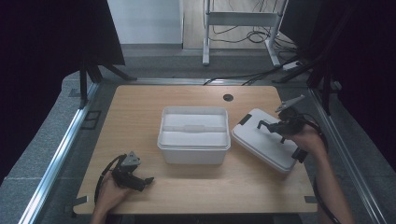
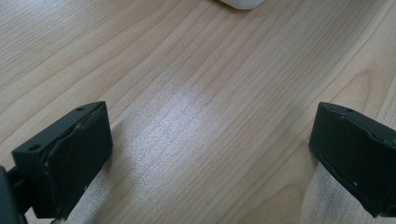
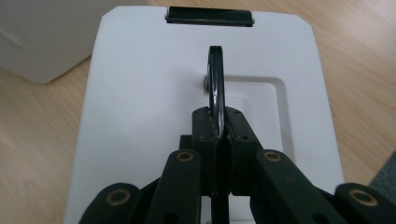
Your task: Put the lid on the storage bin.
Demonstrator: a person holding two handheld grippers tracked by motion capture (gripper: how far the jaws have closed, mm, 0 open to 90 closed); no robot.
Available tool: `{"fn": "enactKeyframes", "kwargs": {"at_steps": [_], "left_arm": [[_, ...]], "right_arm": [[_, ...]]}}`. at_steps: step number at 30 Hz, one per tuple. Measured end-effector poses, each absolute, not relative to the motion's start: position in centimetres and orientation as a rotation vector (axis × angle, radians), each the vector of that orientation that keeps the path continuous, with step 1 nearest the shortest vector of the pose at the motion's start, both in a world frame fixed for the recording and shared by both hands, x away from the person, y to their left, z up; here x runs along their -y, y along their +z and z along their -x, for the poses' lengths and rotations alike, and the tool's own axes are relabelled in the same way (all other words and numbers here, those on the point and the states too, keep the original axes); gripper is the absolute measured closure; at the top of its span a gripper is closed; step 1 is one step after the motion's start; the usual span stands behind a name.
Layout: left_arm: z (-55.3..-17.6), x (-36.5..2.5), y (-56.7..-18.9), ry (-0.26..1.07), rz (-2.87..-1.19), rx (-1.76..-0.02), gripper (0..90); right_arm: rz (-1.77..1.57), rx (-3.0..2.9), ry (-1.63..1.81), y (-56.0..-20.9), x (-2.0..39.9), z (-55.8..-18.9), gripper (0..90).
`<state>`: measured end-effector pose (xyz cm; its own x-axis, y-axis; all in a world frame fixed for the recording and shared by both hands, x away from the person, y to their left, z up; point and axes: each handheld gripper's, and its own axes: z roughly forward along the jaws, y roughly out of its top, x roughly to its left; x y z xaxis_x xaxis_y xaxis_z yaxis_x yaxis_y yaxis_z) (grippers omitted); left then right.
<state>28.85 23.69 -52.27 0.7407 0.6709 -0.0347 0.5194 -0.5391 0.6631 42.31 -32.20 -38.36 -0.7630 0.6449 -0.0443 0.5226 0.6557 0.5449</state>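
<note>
Right gripper view shows the right tool (image 3: 218, 140) clamped on the black handle (image 3: 215, 84) of the white lid (image 3: 140, 116), which lies beside the bin (image 1: 194, 151) on the bench (image 1: 140, 107). Lift level, grip firm. Left tool (image 2: 210, 154) gapes wide, idle.

Your high view is evenly lit at centre, but both upper corners fall into near-black. The surface (image 1: 140, 107) shows no hard shadows, only a soft one under the box (image 1: 194, 135). In the left gripper view you get a pale sheen mid-frame on the wood, and the left tool (image 2: 210, 154) is slightly soft. In the right gripper view the lid (image 3: 140, 93) reads bright, nearly washed out; the right tool (image 3: 219, 135) is dark with little detail.
</note>
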Motion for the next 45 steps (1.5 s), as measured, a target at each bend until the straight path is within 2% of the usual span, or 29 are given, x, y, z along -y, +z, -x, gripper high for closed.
{"fn": "enactKeyframes", "kwargs": {"at_steps": [9,19,30,45], "left_arm": [[-28.8,-23.6,-52.3,0.295,-2.258,-0.895,0.2],[-28.7,-23.6,-52.3,0.294,-2.259,-0.889,1.2],[-28.7,-23.6,-52.2,0.292,-2.261,-0.887,1.4],[-28.7,-23.6,-52.2,0.292,-2.261,-0.886,1.3]], "right_arm": [[-0.766,-2.695,0.822,-33.3,33.6,-41.0,84.4],[-0.528,-2.731,0.896,-28.9,31.6,-40.5,84.4],[-0.268,-2.785,0.95,-26.8,24.8,-41.8,84.4],[-0.029,-2.843,1.002,-27.4,15.4,-43.5,84.3]]}}
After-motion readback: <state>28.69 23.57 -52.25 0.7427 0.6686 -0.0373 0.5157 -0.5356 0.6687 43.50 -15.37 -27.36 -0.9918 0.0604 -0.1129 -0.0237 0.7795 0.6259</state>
